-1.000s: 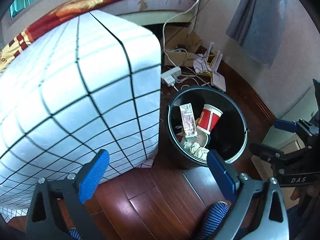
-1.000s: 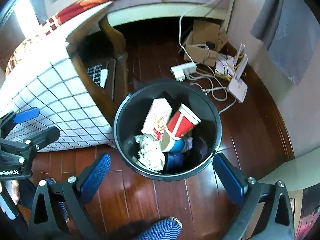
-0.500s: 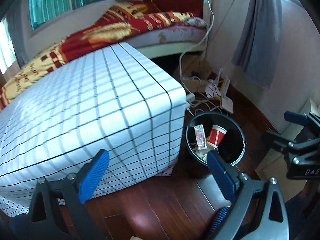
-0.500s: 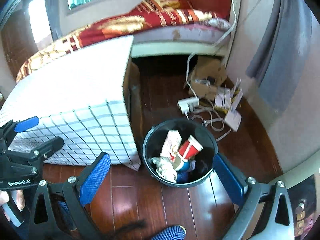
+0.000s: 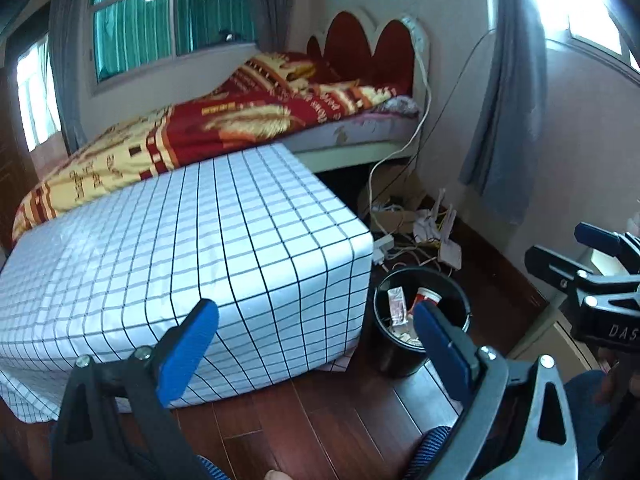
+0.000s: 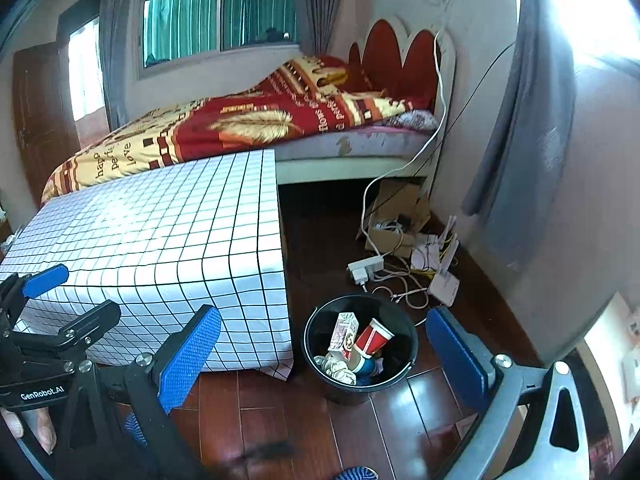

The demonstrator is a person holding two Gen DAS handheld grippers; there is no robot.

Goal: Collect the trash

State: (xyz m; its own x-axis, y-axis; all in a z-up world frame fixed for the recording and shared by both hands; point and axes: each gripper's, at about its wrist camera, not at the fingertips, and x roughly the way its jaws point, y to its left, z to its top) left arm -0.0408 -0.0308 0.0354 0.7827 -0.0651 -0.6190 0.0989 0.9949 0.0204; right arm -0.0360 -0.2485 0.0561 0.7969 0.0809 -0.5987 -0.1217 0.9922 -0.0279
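A black trash bin (image 6: 400,380) stands on the wooden floor beside the checked-cloth table (image 6: 160,232). It holds a red paper cup (image 6: 374,338), a small carton (image 6: 343,331) and crumpled paper (image 6: 336,368). It also shows in the left wrist view (image 5: 396,360). My left gripper (image 5: 316,352) is open and empty, raised well back from the bin. My right gripper (image 6: 324,356) is open and empty, also raised above and behind the bin. Each gripper shows at the edge of the other's view.
A bed (image 6: 240,124) with a red and yellow blanket lies behind the table. A power strip (image 6: 366,268), cables, a cardboard box (image 6: 396,220) and a white router (image 6: 444,280) lie on the floor by the wall. Grey curtains (image 6: 520,140) hang at the right.
Both grippers have pulled up and back from just over the bin, so the bin looks smaller and the bed and windows have come into view. Both stay open and empty.
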